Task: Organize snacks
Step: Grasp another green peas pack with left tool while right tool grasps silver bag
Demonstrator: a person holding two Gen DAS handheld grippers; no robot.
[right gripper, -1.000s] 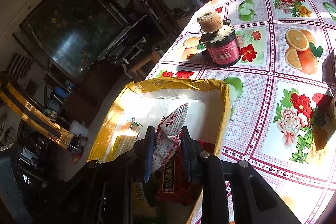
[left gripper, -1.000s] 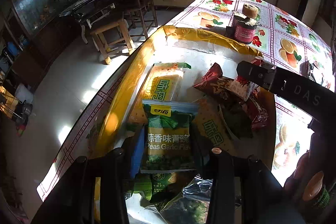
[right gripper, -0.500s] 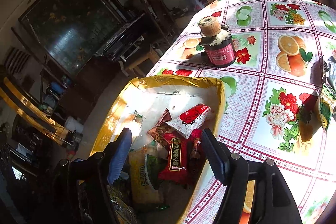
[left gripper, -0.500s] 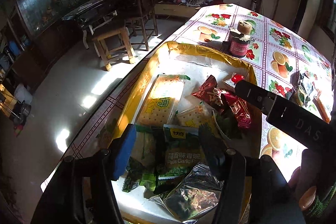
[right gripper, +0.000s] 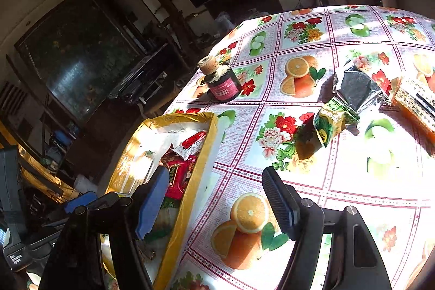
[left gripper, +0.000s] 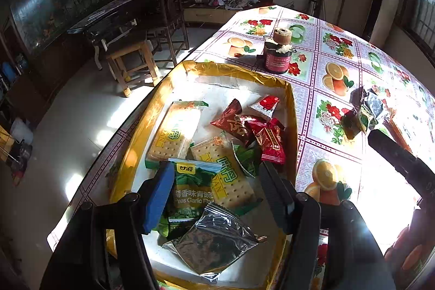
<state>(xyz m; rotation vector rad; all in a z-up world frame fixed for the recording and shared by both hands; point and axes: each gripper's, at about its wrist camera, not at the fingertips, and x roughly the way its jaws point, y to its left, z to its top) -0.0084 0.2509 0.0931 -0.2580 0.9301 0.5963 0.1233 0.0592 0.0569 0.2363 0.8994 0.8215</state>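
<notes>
The left gripper [left gripper: 217, 189] hung above the near end of the gold tray [left gripper: 292, 110], its jaws having just opened, parted with nothing pressed between them; the green pea packet [left gripper: 194, 192] lay loose in the tray below the gap. The right gripper [right gripper: 214, 197] had also just spread wide and held nothing, one finger over the tray's edge, the other over the bare flowered tablecloth [right gripper: 299, 154].

Only the left view showed the tray's full load: two cracker packets [left gripper: 174, 135], dark red snack packets [left gripper: 261, 132], a red-and-white packet [left gripper: 266, 105] and a silver pouch [left gripper: 214, 241] at the near end. Only the right view showed clearly the snacks outside the tray: a yellow-green packet [right gripper: 330, 124], a silver packet [right gripper: 356, 87] and an orange packet [right gripper: 416, 102], clustered well apart from the tray.

A dark jar with a cork [right gripper: 221, 82] stood beyond the tray's far end. The tray sat along the table's left edge, with floor below. Open cloth lay between the tray and the loose snacks.
</notes>
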